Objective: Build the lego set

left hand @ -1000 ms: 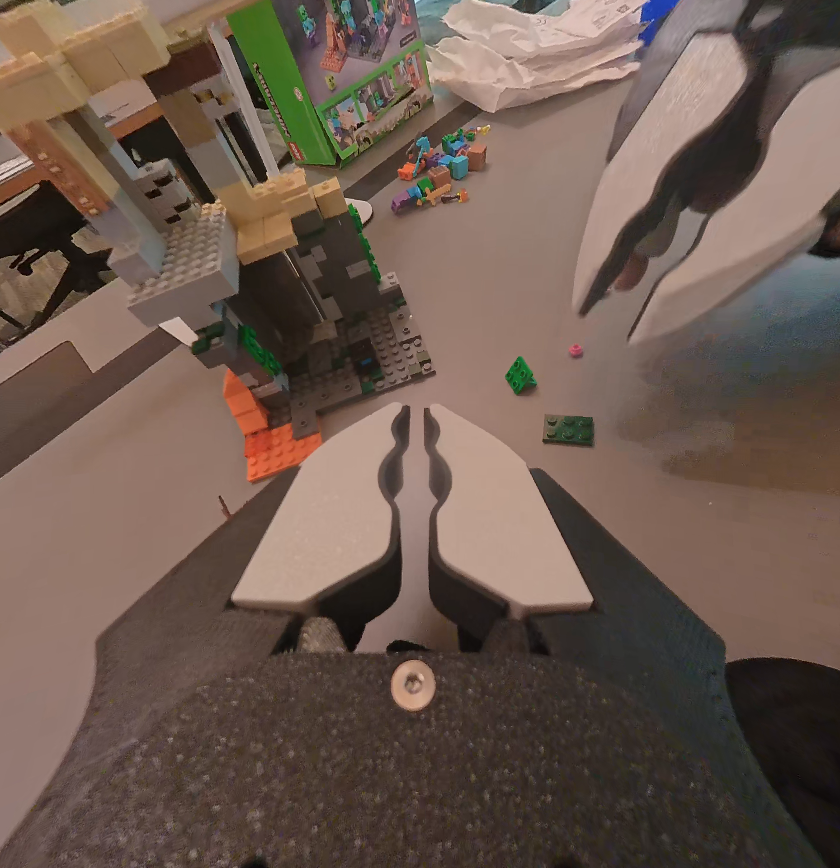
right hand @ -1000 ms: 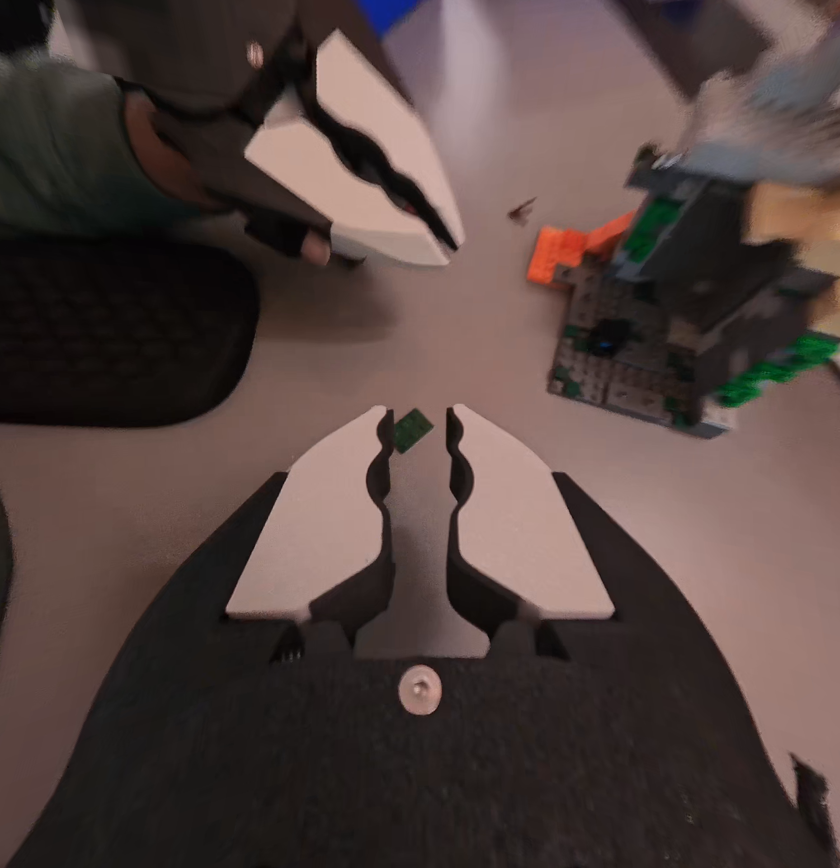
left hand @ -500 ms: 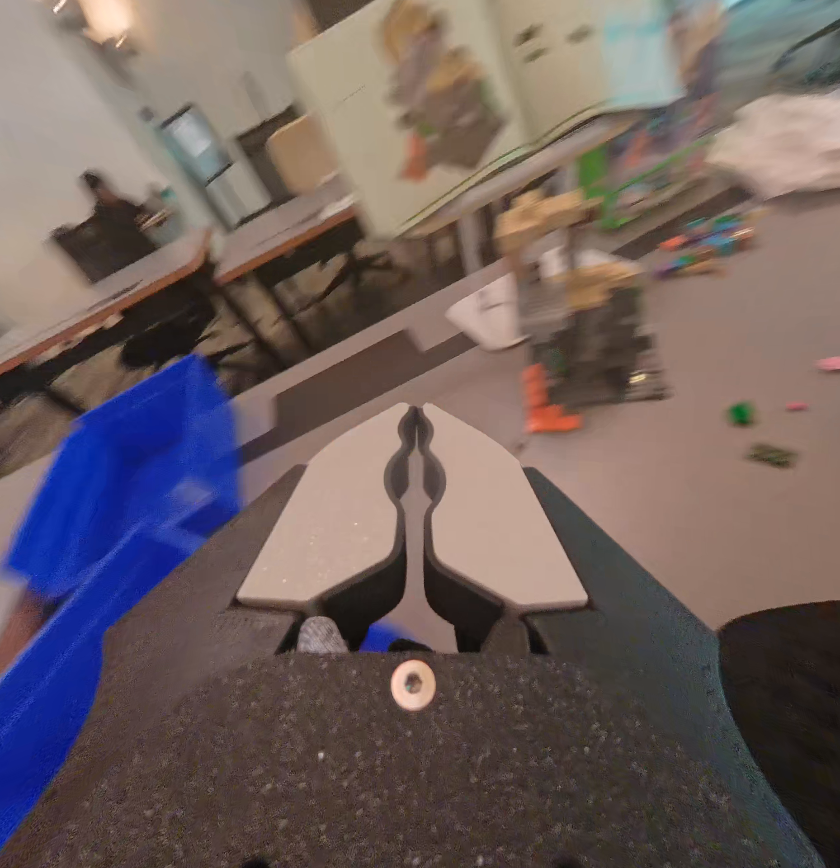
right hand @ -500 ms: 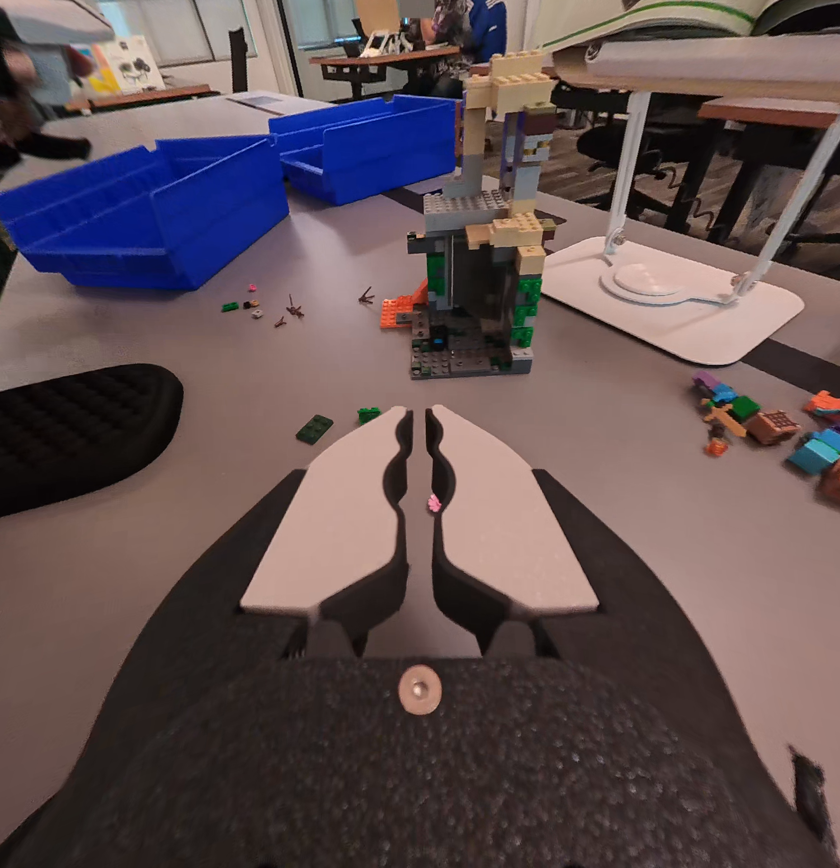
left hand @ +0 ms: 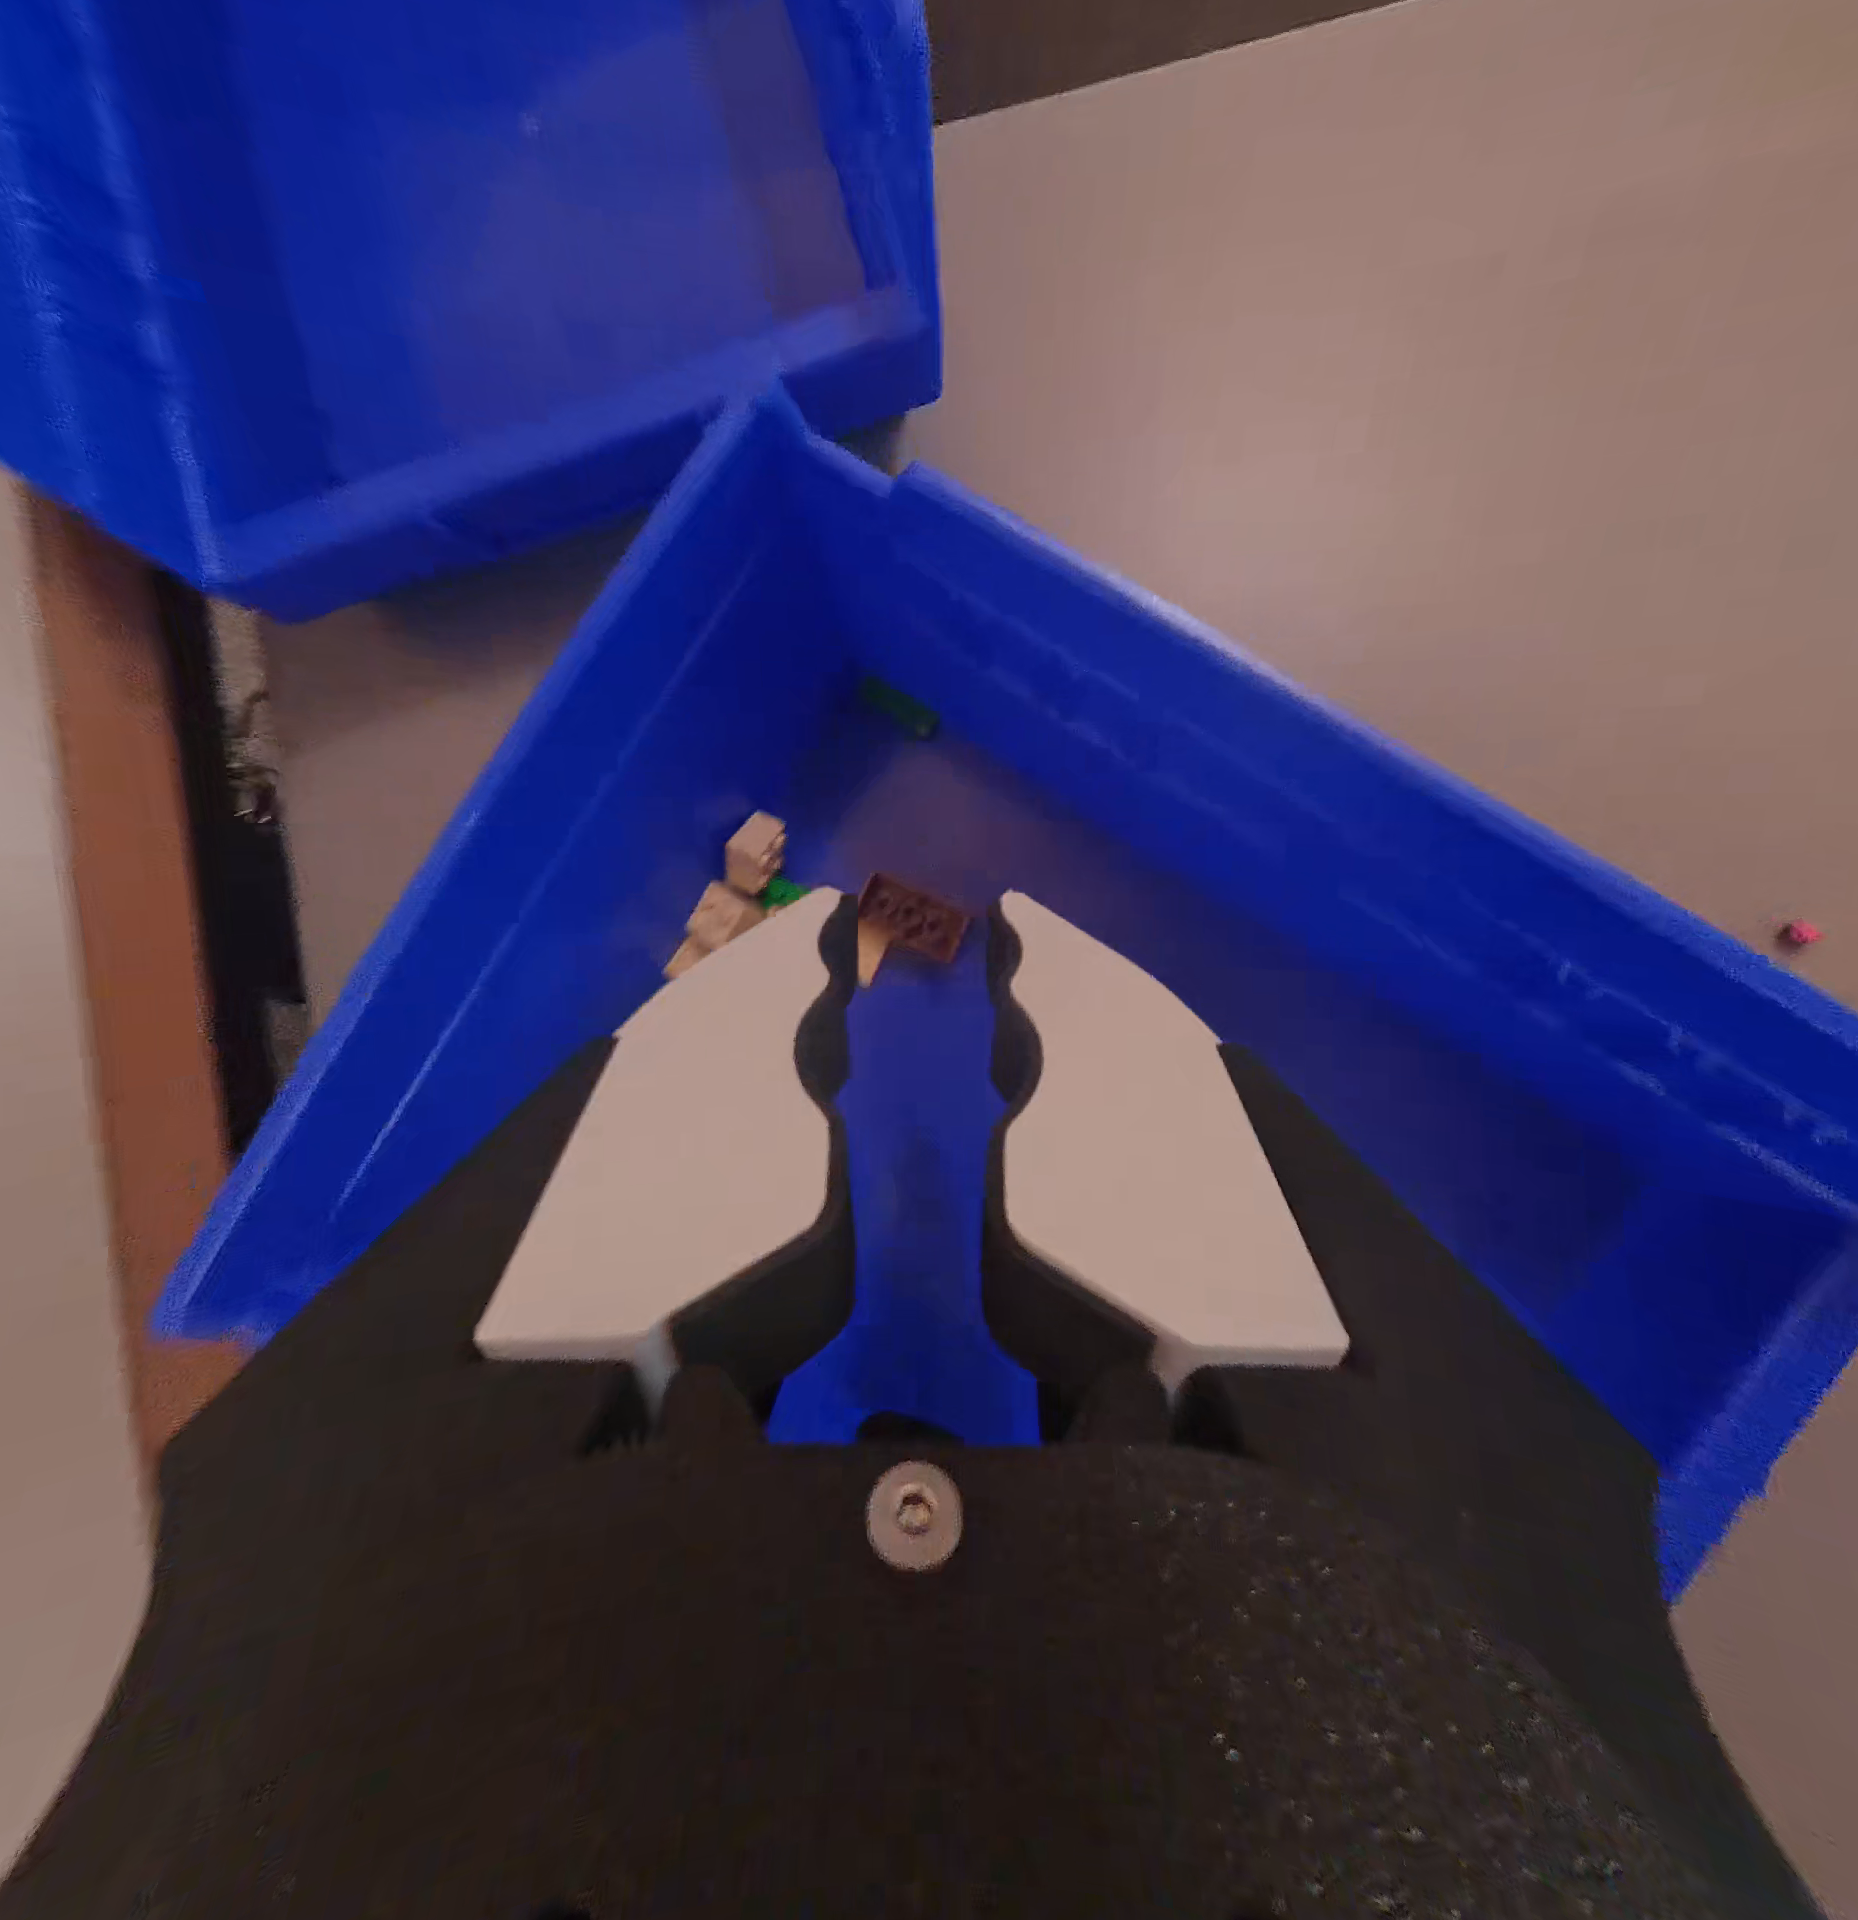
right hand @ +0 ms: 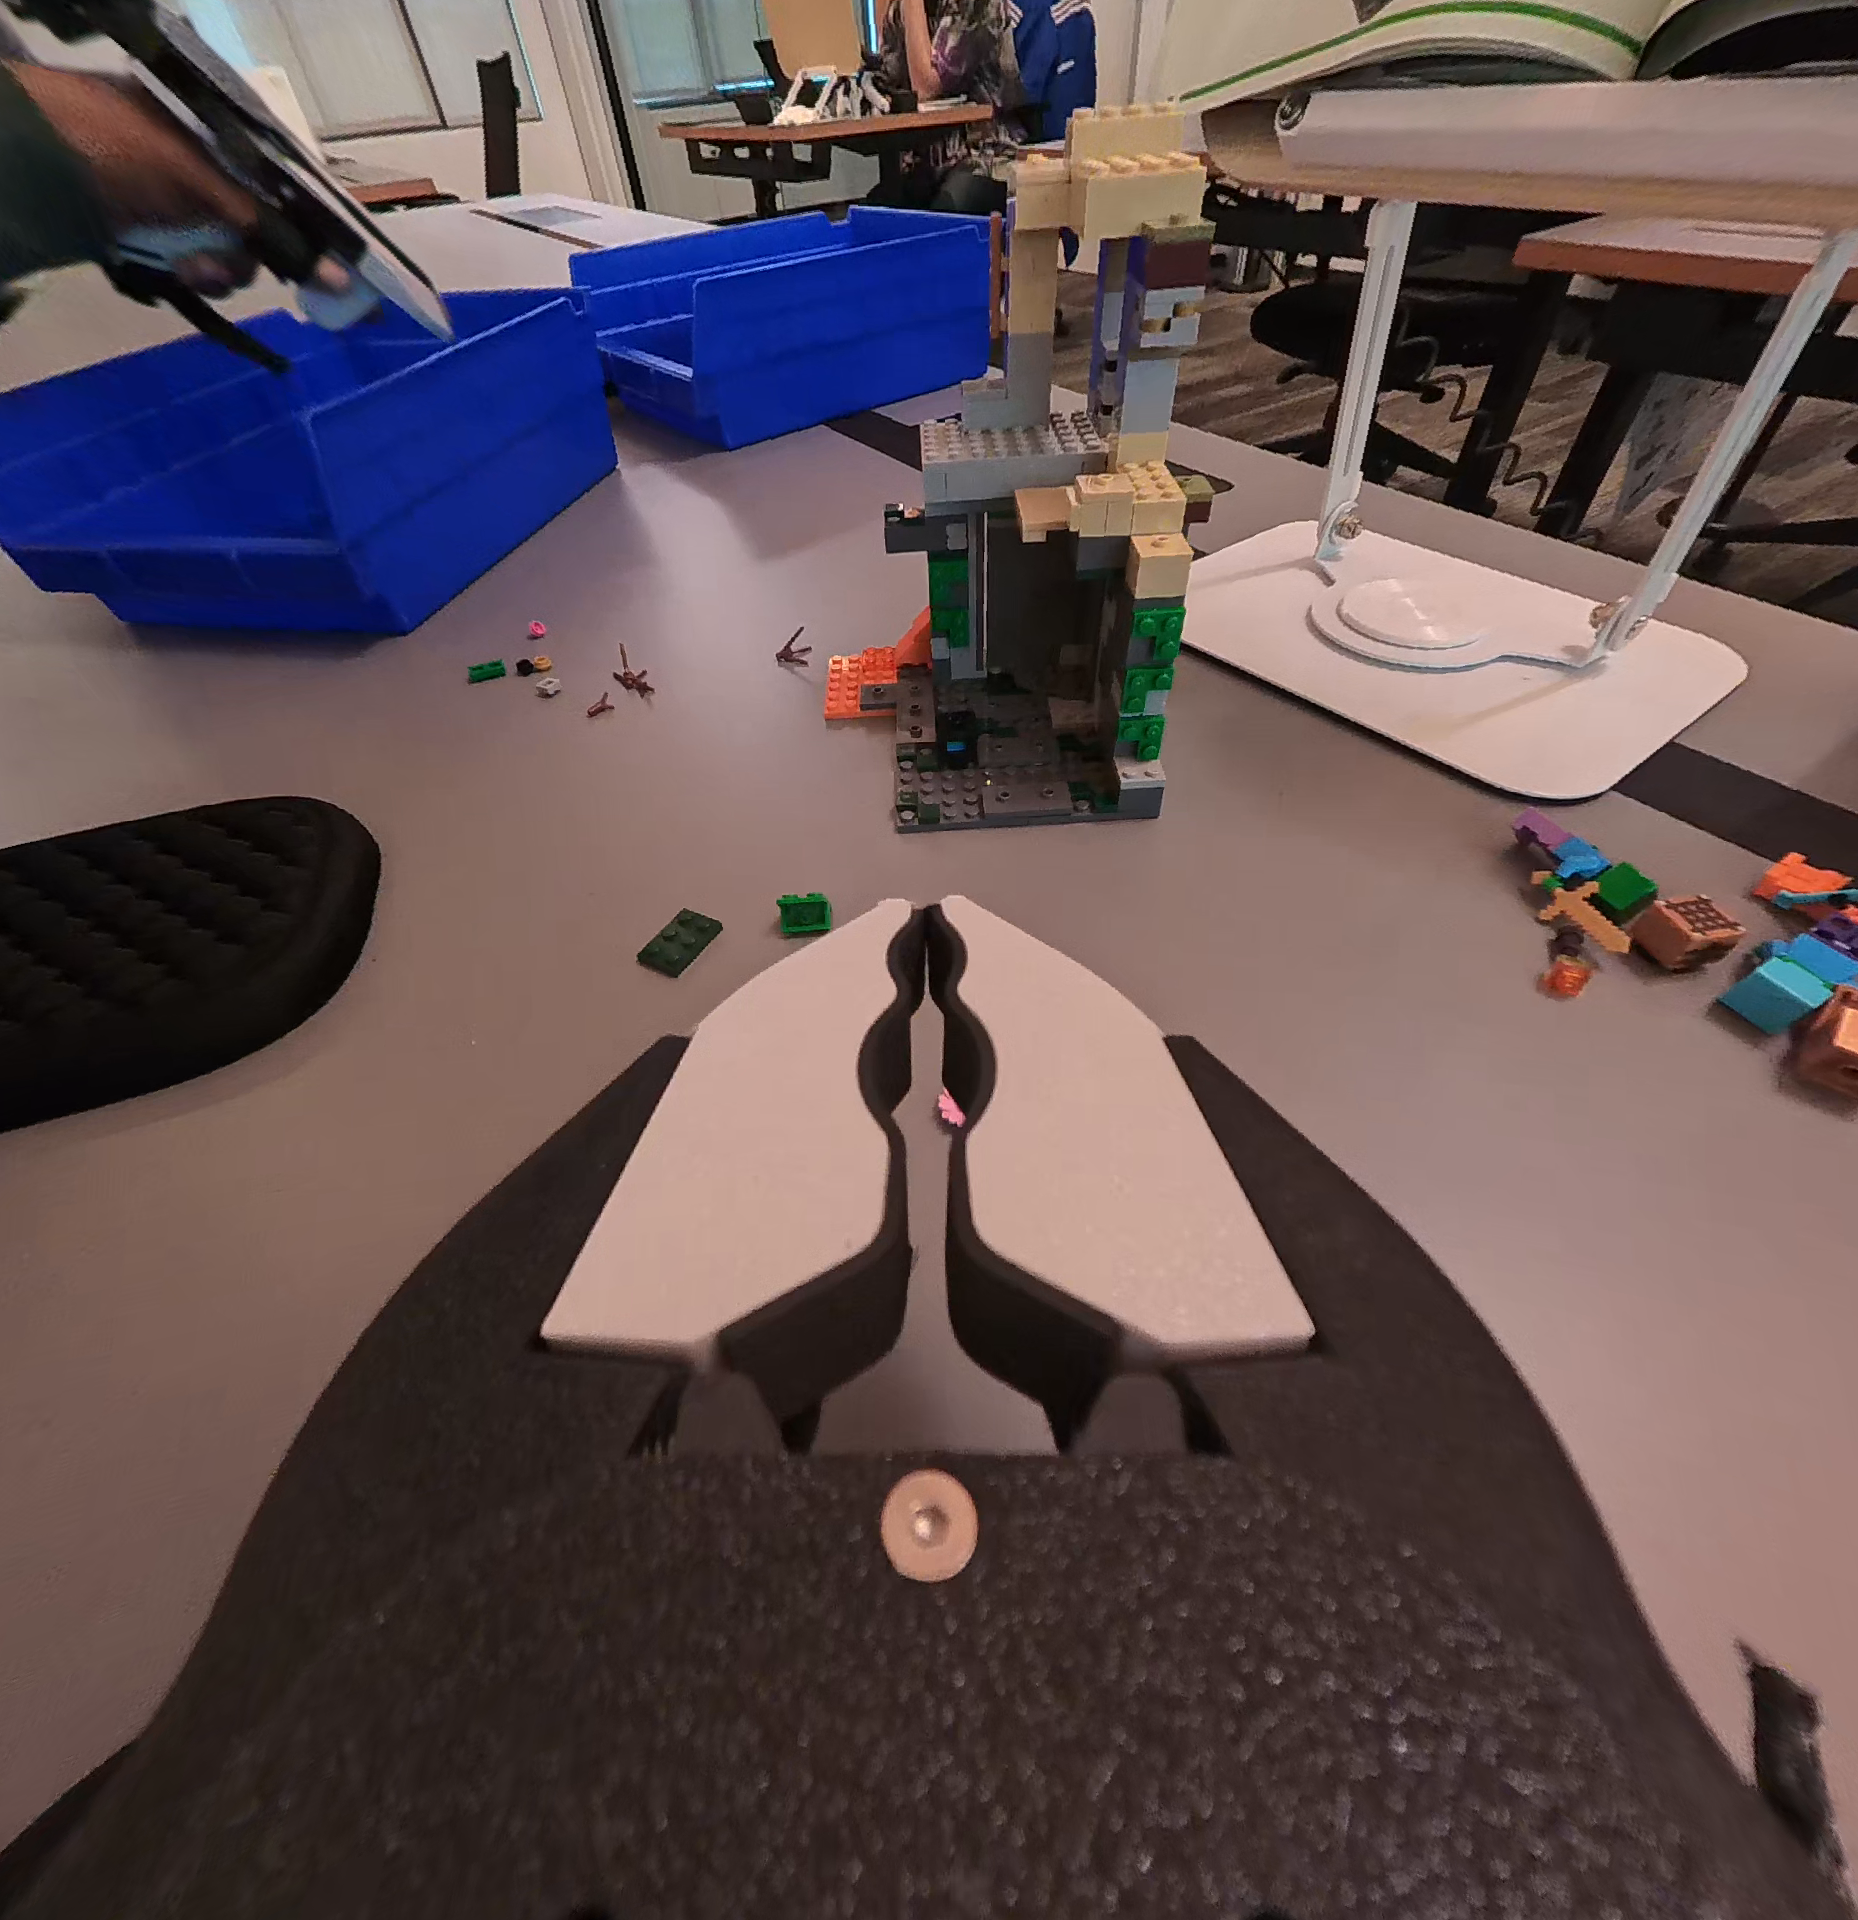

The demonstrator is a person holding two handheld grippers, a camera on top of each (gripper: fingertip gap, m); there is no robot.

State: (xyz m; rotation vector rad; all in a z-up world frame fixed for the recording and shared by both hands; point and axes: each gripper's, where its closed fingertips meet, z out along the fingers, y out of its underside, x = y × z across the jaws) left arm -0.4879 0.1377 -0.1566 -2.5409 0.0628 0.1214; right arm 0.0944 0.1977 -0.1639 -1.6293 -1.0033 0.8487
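Note:
My left gripper [left hand: 917,914] is open and points down into a blue bin [left hand: 1320,831]. A brown brick [left hand: 914,923] lies on the bin floor between its fingertips, not gripped. Tan pieces [left hand: 743,883] and a green piece [left hand: 899,709] lie near the bin's corner. In the right wrist view the left gripper [right hand: 385,281] hovers over that bin [right hand: 312,488]. My right gripper [right hand: 927,912] is shut and empty, low over the grey table. The tall lego build [right hand: 1060,540] stands ahead of it. A dark green plate [right hand: 680,941], a green brick [right hand: 804,914] and a tiny pink piece [right hand: 950,1110] lie close by.
A second blue bin [right hand: 790,312] stands behind the first, and it also shows in the left wrist view [left hand: 437,291]. A white book-stand base [right hand: 1465,655] is at the right. Loose coloured pieces [right hand: 1735,935] lie far right, small bits [right hand: 582,665] at left. A black pad [right hand: 146,935] lies at left. My right fingertips sit around 60 cm from my left ones. The green piece [left hand: 899,709] lies around 12 cm away from my left fingertips. The left gripper is farther from the dark green plate [right hand: 680,941], some 50 cm, than the right, some 15 cm. Between my right fingertips and the tall lego build [right hand: 1060,540] there is roughly 20 cm.
My left gripper swung away from the build to the blue bin, tipped downward and opened around a brown brick. My right gripper closed fully and has stayed low facing the build.

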